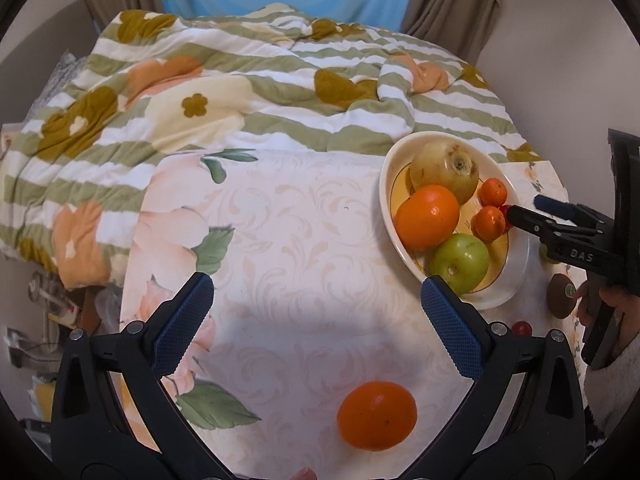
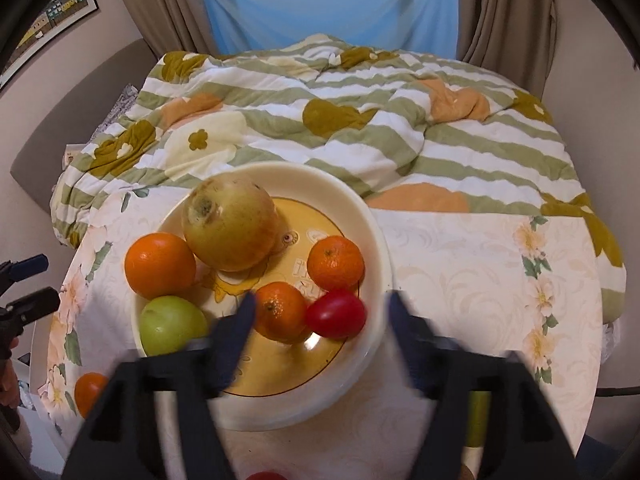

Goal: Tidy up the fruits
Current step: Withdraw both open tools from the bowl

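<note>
Most fruit already sits in the bowl [image 2: 372, 216], a red tomato [image 2: 337, 314] lying between the right gripper [image 2: 320, 320]'s parted jaws, while the left gripper [image 1: 316, 320], jaws apart and empty, hovers above the orange [image 1: 376, 415] left on the table [image 1: 312, 216]

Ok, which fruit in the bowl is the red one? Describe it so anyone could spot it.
Find the cream bowl on the floral tablecloth. Inside, at its near right edge, lies the red tomato, touching a small mandarin. It is the bowl's only red, glossy, oval fruit; the rest are orange, green or yellowish.
</note>
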